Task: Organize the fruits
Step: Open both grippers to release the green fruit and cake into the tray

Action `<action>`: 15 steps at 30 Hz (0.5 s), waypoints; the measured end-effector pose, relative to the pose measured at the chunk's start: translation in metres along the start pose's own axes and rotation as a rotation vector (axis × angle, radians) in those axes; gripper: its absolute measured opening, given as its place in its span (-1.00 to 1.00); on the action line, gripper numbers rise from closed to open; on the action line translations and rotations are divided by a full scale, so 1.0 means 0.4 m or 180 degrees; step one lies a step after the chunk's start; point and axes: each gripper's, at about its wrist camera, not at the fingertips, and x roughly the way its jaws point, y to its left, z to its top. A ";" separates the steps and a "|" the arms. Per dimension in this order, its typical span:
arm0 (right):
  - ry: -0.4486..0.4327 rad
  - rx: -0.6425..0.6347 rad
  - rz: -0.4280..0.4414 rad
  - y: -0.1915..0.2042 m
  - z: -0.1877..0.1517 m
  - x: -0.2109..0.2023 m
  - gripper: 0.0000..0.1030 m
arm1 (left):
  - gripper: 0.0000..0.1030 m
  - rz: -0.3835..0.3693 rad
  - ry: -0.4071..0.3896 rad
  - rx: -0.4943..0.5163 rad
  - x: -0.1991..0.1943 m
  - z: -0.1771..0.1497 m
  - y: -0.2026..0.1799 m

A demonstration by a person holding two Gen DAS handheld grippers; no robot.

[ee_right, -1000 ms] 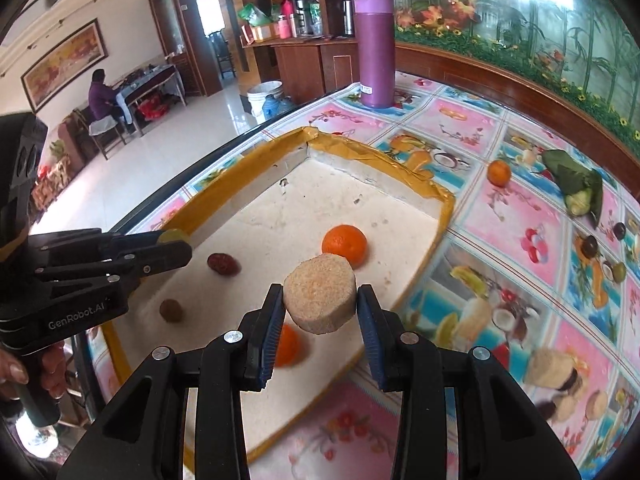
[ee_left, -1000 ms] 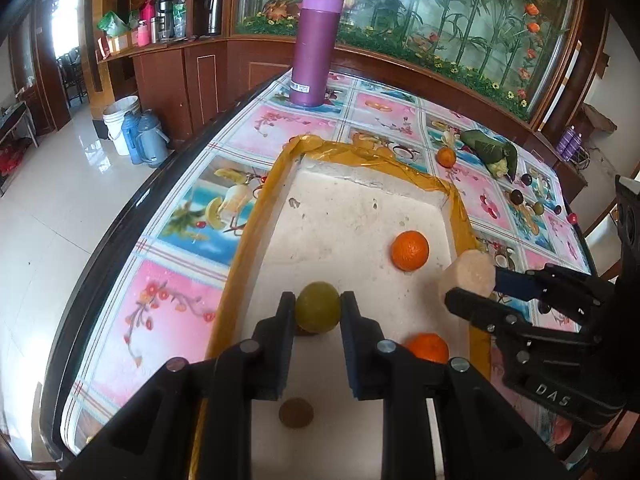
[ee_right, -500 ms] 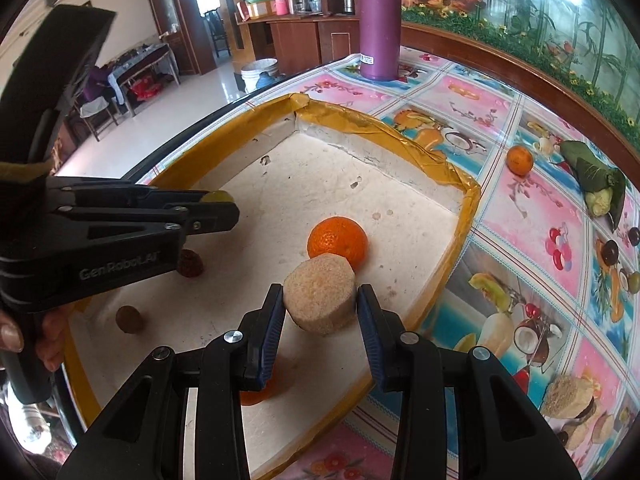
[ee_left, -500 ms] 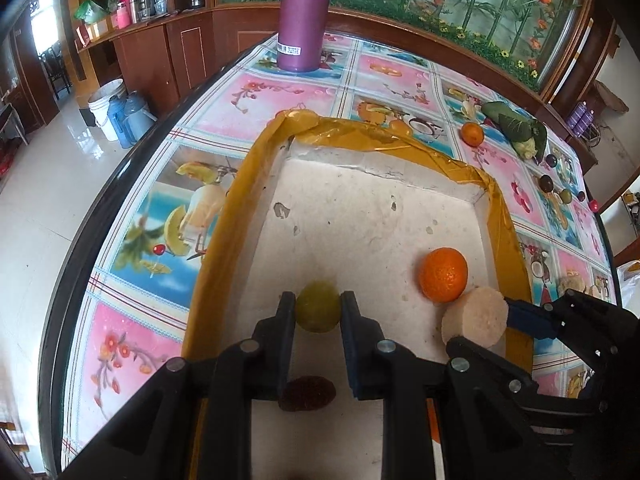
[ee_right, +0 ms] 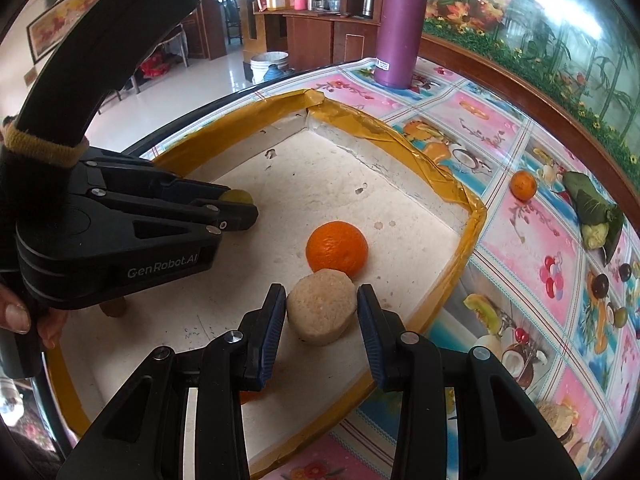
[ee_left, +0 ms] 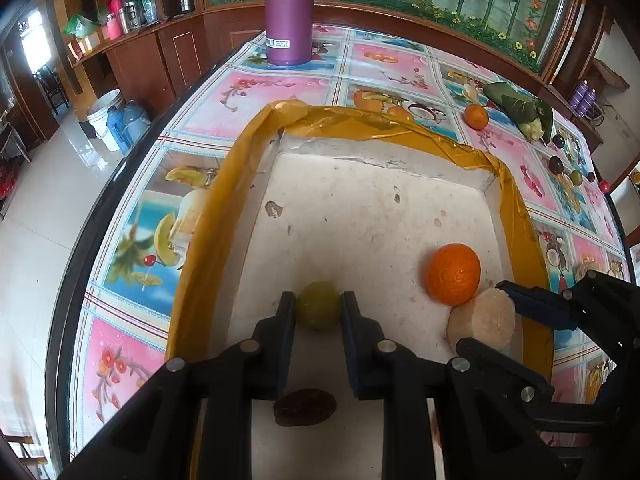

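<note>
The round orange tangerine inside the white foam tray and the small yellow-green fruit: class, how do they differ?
The round orange tangerine is larger; the small yellow-green fruit is smaller. The tangerine is bright orange with dimpled skin, the green fruit dull and smooth. The tangerine lies free on the white foam tray, whereas the green fruit sits clamped in the left claw. Both are roundish and within the tray.

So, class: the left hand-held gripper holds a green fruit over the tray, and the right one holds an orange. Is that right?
Not quite. The right hand-held gripper holds a pale beige round cake, as the right wrist view shows; the orange lies loose in the tray. The left hand-held gripper does hold the green fruit.
</note>
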 end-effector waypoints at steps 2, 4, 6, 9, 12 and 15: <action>0.0003 0.0006 -0.0006 0.000 -0.001 -0.002 -0.30 | -0.51 -0.0010 0.0001 -0.0015 0.000 0.001 0.002; 0.0003 0.0012 -0.0014 0.001 -0.005 -0.006 -0.30 | -0.51 -0.0008 0.0007 -0.0026 -0.002 -0.002 0.003; -0.0016 0.0009 -0.0030 0.002 -0.009 -0.014 -0.30 | -0.50 -0.0001 0.0015 -0.0025 -0.005 -0.008 0.002; -0.0077 0.0031 -0.0043 0.004 -0.018 -0.039 -0.30 | -0.46 -0.0006 0.0041 -0.0056 -0.011 -0.016 0.003; -0.0146 0.0094 -0.0033 0.003 -0.028 -0.068 -0.19 | -0.35 0.0015 0.0014 -0.0053 -0.026 -0.031 -0.001; -0.0187 0.0162 -0.0005 0.005 -0.043 -0.093 -0.16 | -0.08 0.0082 -0.0036 -0.0047 -0.047 -0.045 -0.008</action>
